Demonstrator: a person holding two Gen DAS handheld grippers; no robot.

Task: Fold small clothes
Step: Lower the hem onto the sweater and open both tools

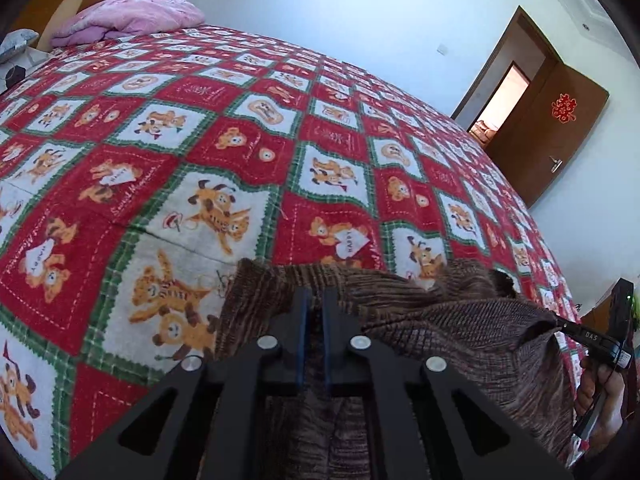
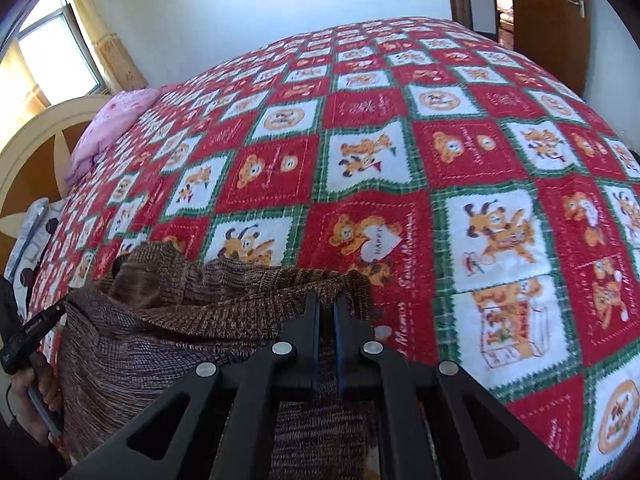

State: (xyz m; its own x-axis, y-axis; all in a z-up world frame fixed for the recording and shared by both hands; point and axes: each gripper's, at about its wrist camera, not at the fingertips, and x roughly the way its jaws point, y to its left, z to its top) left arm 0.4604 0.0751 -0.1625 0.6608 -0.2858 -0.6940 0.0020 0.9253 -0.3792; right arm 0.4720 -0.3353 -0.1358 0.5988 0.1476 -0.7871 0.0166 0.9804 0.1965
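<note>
1. Where the brown knitted garment (image 1: 460,332) hangs, it is stretched between the two grippers above the near edge of the bed (image 1: 240,128), its far edge drooping onto the blanket.
2. A fleecy blanket (image 2: 360,168) covers the whole bed: red and white squares with cartoon bears and dogs, bordered in green plaid.
3. At the head end lies a folded pink quilt (image 1: 132,16) against a curved cream and wood headboard (image 2: 36,148).
4. White walls surround the bed; a brown wooden door (image 1: 560,132) with a red paper ornament stands open, and a curtained window (image 2: 52,48) lets daylight in.
5. The garment is ribbed, mottled brown and tan, soft and slack, sagging in folds between the two grips.
6. The left gripper (image 1: 314,296) has its black fingers with blue pads nearly together, pinching the knit near one upper corner.
7. The right gripper (image 2: 327,300) likewise pinches the knit near the other corner, jaws narrow.
</note>
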